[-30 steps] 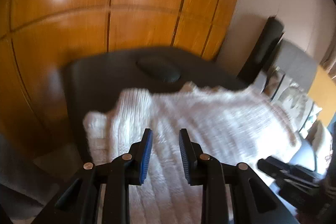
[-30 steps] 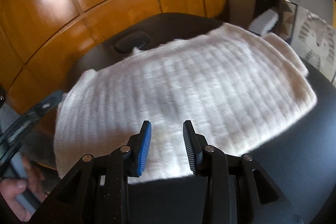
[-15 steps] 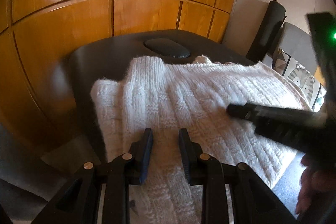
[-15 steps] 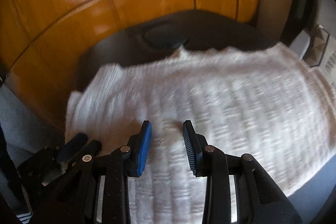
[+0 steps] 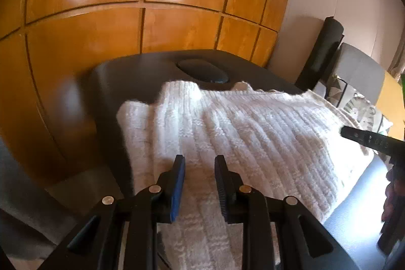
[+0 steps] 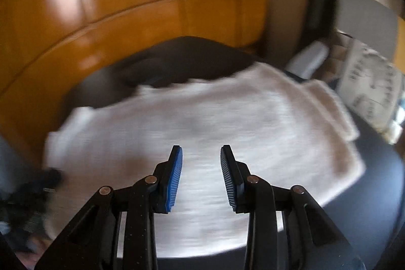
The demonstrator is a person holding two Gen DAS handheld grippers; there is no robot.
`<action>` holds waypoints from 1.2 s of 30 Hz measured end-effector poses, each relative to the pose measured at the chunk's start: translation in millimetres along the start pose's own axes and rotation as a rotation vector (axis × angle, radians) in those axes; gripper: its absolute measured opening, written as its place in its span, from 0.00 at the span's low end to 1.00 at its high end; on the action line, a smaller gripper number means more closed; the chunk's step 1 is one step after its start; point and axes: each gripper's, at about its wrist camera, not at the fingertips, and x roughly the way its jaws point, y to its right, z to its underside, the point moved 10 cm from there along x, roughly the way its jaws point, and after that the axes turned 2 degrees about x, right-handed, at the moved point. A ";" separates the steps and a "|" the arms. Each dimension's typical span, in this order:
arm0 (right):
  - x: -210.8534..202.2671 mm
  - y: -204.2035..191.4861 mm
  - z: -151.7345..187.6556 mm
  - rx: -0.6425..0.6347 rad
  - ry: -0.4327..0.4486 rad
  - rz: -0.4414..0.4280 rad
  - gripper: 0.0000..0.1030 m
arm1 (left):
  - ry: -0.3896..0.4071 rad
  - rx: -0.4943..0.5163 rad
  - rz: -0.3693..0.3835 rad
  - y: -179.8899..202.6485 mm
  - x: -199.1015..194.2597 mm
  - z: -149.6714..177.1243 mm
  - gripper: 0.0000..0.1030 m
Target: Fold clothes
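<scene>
Left wrist view, bottom centre: left gripper (image 5: 199,160) points down over the near part of a white knit sweater (image 5: 253,133). Jaws stand a narrow gap apart, nothing pinched between them; the blue pad (image 5: 177,187) on the left finger shows clearly. Tips look just above the knit, contact cannot be told.

The sweater lies flat across a dark padded table (image 5: 131,72), filling the middle of the frame. Ribbed texture runs toward the upper right. One narrower ribbed part lies folded along the sweater's left side, ending near the table's far end. Sweater's near end runs under the gripper and off the bottom edge.

Right edge of the same frame: the right gripper (image 5: 364,137) pokes in as a dark bar over the sweater's right edge, with part of a hand (image 5: 391,196) below it.

Farther back, an oval dark recess (image 5: 202,71) sits in the table just beyond the sweater. Behind the table, glossy wood wardrobe panels (image 5: 126,17) fill the upper frame; a pale wall at upper right.

Right wrist view, blurred: right gripper (image 6: 201,152) at bottom centre, jaws moderately apart and empty, over the sweater (image 6: 202,123). Left gripper (image 6: 48,177) is a dark smear at lower left. Patterned cushion (image 6: 372,87) at right edge.
</scene>
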 end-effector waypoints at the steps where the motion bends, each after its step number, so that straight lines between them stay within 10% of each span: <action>1: 2.7 16.8 1.9 0.035 -0.010 0.009 0.33 | -0.007 0.011 -0.011 0.1 0.6 1.8 0.23; 13: 17.3 147.5 25.4 0.327 -0.043 0.063 0.21 | 0.011 0.076 -0.039 5.4 1.9 10.9 0.23; 17: 23.3 145.0 28.2 0.306 -0.040 0.073 0.19 | 0.028 -0.017 0.051 9.7 -1.8 -11.9 0.23; 25: 22.7 139.0 31.2 0.262 -0.047 0.081 0.19 | -0.010 -0.072 -0.013 6.4 36.1 -72.3 0.23; 30: 23.8 135.1 30.7 0.207 -0.057 0.097 0.19 | -0.145 -0.031 -0.088 -10.5 76.2 -55.7 0.23; 36: 11.7 104.1 -1.6 0.112 0.002 0.081 0.20 | -0.077 -0.024 -0.068 -15.4 74.1 -45.2 0.23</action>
